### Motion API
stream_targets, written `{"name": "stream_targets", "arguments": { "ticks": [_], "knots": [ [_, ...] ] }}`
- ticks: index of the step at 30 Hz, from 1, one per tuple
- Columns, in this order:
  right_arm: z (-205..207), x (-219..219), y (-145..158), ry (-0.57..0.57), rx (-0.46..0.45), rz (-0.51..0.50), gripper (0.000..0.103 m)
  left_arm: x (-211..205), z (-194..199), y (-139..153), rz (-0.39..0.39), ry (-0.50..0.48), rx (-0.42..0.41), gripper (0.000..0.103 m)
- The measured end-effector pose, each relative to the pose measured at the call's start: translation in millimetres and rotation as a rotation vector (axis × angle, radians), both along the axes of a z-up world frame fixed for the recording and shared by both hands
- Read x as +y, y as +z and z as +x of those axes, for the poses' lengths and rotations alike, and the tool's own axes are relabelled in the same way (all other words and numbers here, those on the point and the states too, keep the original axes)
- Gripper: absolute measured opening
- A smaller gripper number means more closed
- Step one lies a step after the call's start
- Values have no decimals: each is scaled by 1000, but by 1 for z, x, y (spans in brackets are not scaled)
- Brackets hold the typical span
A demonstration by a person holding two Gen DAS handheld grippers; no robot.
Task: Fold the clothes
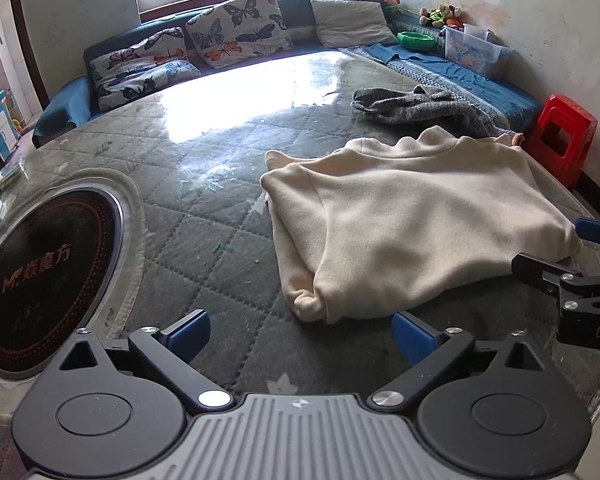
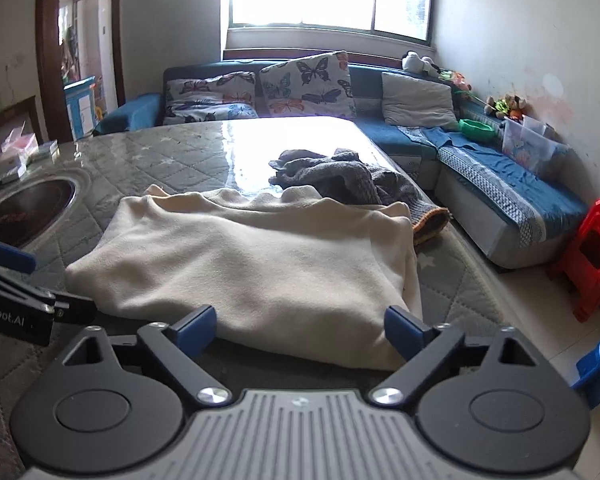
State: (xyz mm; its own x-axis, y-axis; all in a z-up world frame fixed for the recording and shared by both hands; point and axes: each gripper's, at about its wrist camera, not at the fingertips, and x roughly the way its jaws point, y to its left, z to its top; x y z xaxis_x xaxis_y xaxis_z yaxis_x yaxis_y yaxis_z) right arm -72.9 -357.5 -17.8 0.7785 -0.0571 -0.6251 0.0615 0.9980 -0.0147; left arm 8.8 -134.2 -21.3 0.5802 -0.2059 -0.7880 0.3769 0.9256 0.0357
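Both pairs of blue fingers are spread wide and hold nothing: the left gripper [image 1: 300, 334] hovers over the quilted table [image 1: 204, 216] just short of the cream sweater [image 1: 412, 216], which lies folded on it; the right gripper [image 2: 300, 330] sits at its near edge. Only the right view shows the doorway [image 2: 80, 60]. A clear bin [image 1: 474, 50] on the blue couch [image 1: 480, 80] holds contents too blurred to name; a grey sweater [image 1: 416, 108] lies behind.

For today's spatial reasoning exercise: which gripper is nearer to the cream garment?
Right. The right gripper is open with the cream garment reaching between its fingers. The left gripper is open too, just off the garment's near left corner.
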Motion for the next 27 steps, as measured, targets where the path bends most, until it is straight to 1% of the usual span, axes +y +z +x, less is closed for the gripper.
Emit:
{"name": "stream_targets", "arguments": {
  "ticks": [5,13,27],
  "knots": [
    [-7,2,0,-24,-6,33,103,5,-8,0,7,10,-7,102],
    [-18,12,0,-27,-6,36,103,13,-23,2,-15,17,-23,103],
    [-41,25,4,-29,-43,39,103,26,-53,4,-25,37,-54,103]
  ]
}}
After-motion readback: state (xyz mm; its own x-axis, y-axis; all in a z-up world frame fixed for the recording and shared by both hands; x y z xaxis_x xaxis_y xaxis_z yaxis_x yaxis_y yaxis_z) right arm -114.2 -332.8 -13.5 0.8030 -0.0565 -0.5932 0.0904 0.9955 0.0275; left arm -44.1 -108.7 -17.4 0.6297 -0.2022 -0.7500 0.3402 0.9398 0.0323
